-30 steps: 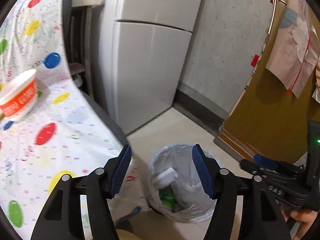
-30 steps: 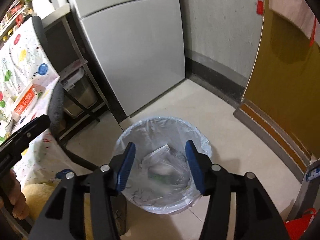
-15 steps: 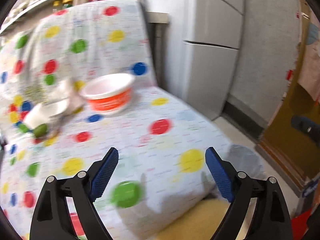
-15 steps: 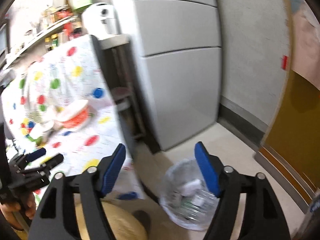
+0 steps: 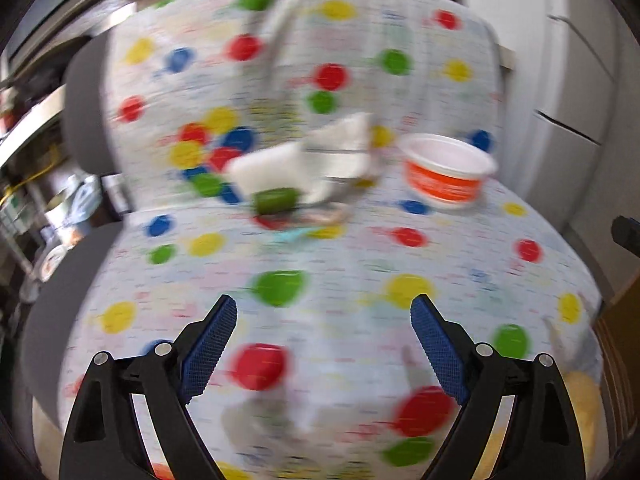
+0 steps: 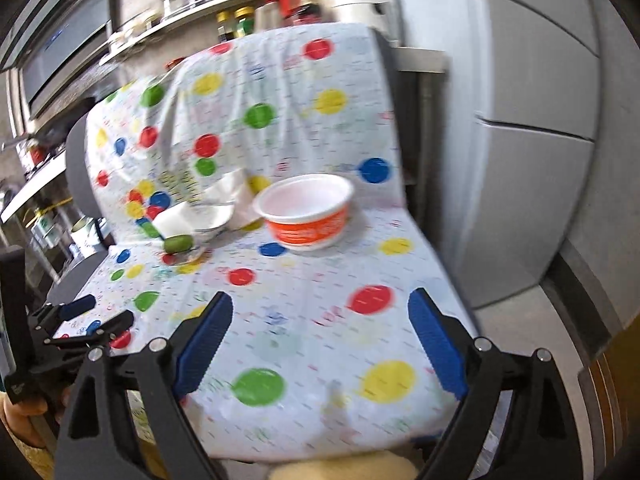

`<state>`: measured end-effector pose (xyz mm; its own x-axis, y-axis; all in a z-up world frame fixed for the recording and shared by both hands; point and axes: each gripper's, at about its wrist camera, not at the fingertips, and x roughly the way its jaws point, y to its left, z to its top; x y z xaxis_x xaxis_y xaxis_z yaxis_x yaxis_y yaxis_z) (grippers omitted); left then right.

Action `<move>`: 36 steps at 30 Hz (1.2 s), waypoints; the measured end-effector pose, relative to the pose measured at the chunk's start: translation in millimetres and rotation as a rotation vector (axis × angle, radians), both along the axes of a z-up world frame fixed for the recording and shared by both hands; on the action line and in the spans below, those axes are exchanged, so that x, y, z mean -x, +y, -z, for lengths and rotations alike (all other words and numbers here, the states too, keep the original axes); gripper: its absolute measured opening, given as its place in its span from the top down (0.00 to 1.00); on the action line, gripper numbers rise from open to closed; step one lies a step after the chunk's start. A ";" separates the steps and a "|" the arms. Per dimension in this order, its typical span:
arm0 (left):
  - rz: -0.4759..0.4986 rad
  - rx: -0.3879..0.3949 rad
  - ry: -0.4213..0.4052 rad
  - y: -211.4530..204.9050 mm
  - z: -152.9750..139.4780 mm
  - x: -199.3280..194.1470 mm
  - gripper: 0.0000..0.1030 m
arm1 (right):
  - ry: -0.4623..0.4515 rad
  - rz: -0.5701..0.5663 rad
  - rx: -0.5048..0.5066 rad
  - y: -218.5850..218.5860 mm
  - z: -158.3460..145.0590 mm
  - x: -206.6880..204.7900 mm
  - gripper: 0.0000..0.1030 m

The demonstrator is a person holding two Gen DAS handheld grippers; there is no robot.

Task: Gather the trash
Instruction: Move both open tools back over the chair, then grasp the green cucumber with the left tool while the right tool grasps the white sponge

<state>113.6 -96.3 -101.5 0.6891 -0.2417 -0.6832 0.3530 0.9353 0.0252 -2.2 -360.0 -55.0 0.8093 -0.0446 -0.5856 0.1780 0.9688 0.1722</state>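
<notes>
An orange and white empty noodle bowl [image 6: 307,214] [image 5: 447,174] stands on a chair draped with a polka-dot cloth [image 6: 280,320]. To its left lie white crumpled paper [image 6: 224,196] [image 5: 320,156], a white container [image 6: 176,218] and a small green piece [image 6: 179,243] [image 5: 276,200]. My right gripper [image 6: 320,340] is open and empty, above the seat's front. My left gripper [image 5: 324,344] is open and empty over the seat; it also shows at the left of the right wrist view [image 6: 92,316]. The left wrist view is blurred.
A grey refrigerator [image 6: 532,120] stands right of the chair. A shelf with bottles and jars [image 6: 240,8] runs behind it. A microwave [image 6: 60,52] sits at the upper left. A wooden door [image 5: 620,340] is at the right edge.
Both grippers swung up and left from the lined trash bin on the floor to face the chair seat. The bin has left both views. Both grippers stay open.
</notes>
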 end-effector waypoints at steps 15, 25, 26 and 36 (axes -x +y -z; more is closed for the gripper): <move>-0.016 0.016 0.081 14.1 14.3 -131.5 0.14 | -0.012 -0.072 0.055 39.3 1.1 -115.0 0.15; -0.019 -0.078 0.140 -41.9 52.7 -200.5 0.18 | 0.009 -0.070 0.048 25.2 20.1 -152.6 0.15; -0.021 -0.090 0.141 -44.6 54.3 -203.0 0.20 | 0.010 -0.070 0.048 23.9 21.3 -153.5 0.15; -0.008 -0.083 0.212 -48.9 65.4 -221.8 0.40 | 0.032 -0.083 0.032 20.5 27.9 -153.5 0.15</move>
<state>335.4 -145.2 -166.9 0.5299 -0.1736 -0.8301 0.3511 0.9359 0.0283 151.3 -339.5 -82.9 0.7918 0.0029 -0.6107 0.1018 0.9854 0.1366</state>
